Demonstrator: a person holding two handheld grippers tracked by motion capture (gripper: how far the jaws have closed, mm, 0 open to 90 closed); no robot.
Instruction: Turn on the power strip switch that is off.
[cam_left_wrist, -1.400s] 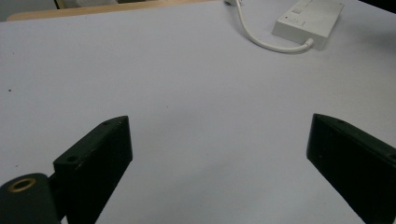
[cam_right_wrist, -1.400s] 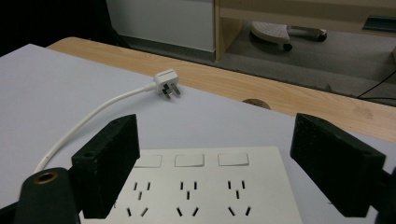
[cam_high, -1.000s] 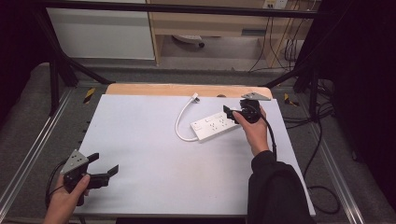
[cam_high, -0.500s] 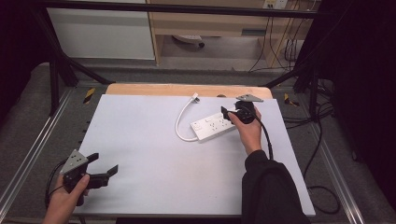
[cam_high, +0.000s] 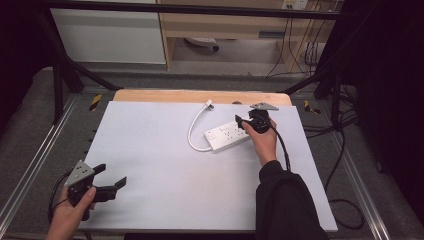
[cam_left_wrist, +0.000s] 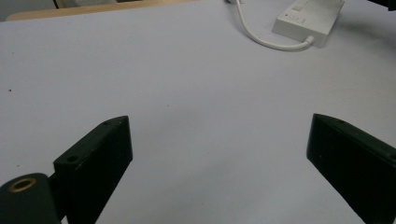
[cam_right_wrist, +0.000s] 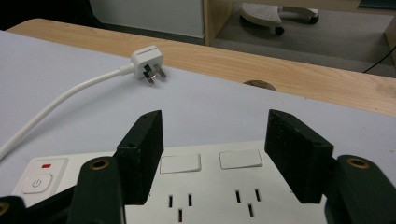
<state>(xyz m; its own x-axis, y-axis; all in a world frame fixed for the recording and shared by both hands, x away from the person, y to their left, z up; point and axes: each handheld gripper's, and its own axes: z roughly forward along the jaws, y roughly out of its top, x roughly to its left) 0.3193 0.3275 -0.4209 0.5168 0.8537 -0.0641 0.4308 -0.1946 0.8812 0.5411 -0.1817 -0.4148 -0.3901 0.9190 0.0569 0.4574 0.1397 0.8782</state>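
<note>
A white power strip (cam_high: 226, 136) lies on the white mat (cam_high: 165, 165) at the back right. Its white cable (cam_high: 192, 130) loops left and ends in a plug (cam_high: 209, 104) near the wooden edge. My right gripper (cam_high: 244, 123) hovers open over the strip's right end. In the right gripper view its jaws stand apart above the strip's socket face (cam_right_wrist: 210, 191), with the plug (cam_right_wrist: 147, 60) lying beyond. My left gripper (cam_high: 111, 175) is held open low over the mat's front left corner, far from the strip (cam_left_wrist: 310, 16); nothing is between its jaws.
A bare wooden strip of tabletop (cam_high: 200, 96) runs behind the mat, with a round hole (cam_right_wrist: 259, 84) in it. Metal frame rails (cam_high: 30, 170) flank the table. Loose cables (cam_high: 345, 150) hang off the right side. A chair base (cam_right_wrist: 275, 11) stands on the floor beyond.
My right gripper has moved left, from beside the strip's right end to over it. The left gripper has not moved.
</note>
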